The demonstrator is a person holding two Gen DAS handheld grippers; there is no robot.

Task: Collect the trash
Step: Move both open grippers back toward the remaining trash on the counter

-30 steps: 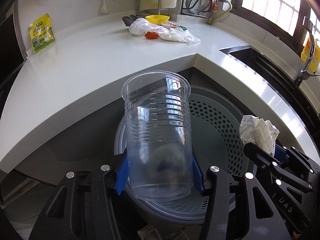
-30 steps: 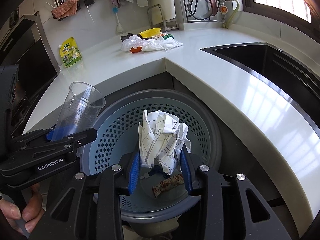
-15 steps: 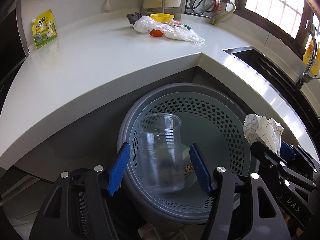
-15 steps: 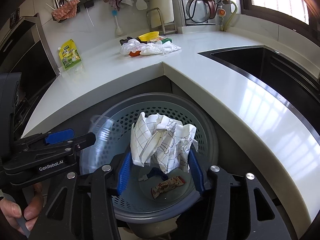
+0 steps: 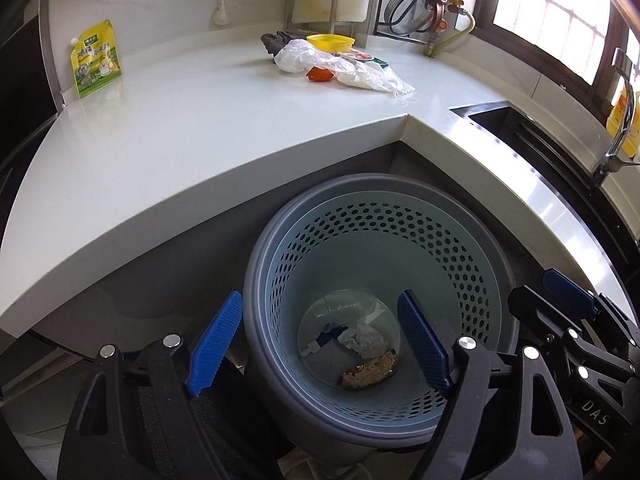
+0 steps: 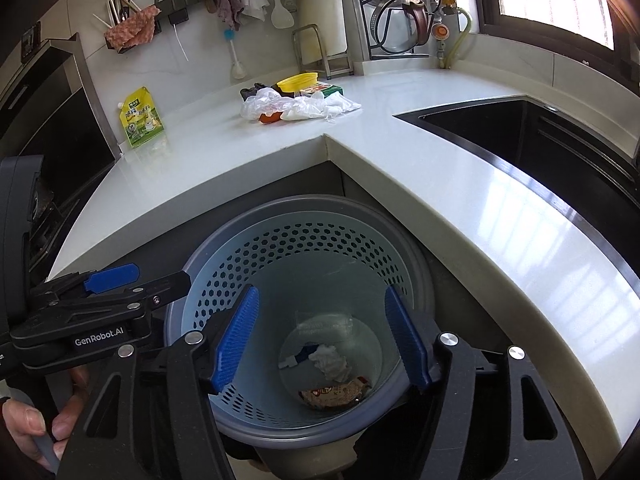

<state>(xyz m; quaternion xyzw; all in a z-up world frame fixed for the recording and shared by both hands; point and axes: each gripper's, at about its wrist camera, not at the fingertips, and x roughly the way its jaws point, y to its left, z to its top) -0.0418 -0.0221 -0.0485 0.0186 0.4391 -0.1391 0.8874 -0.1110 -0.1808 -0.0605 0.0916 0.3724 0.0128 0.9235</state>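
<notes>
A grey bin (image 5: 376,184) with a perforated blue liner stands under the corner of the counter, below both grippers. At its bottom lie a clear plastic cup (image 5: 344,308) on its side, a crumpled white paper (image 5: 368,340) and a snack wrapper (image 5: 370,374). My left gripper (image 5: 320,296) hangs over the bin's left part, its jaws opening with nothing between them. My right gripper (image 6: 322,290) hangs over the bin (image 6: 312,204) too, jaws opening and bare; the cup (image 6: 324,324), paper (image 6: 332,362) and wrapper (image 6: 334,394) lie far below it.
On the white counter (image 5: 200,128) lies a pile of plastic bags (image 5: 340,66) beside a yellow bowl (image 5: 330,42), and a yellow pouch (image 5: 96,60) leans on the wall. A dark sink (image 6: 540,140) and a tap (image 5: 616,120) are at the right. A hand (image 6: 32,428) holds the left gripper's handle.
The left jaws widened and the clear cup fell into the bin. The right jaws widened and the crumpled paper dropped in as well. Neither hand shifted.
</notes>
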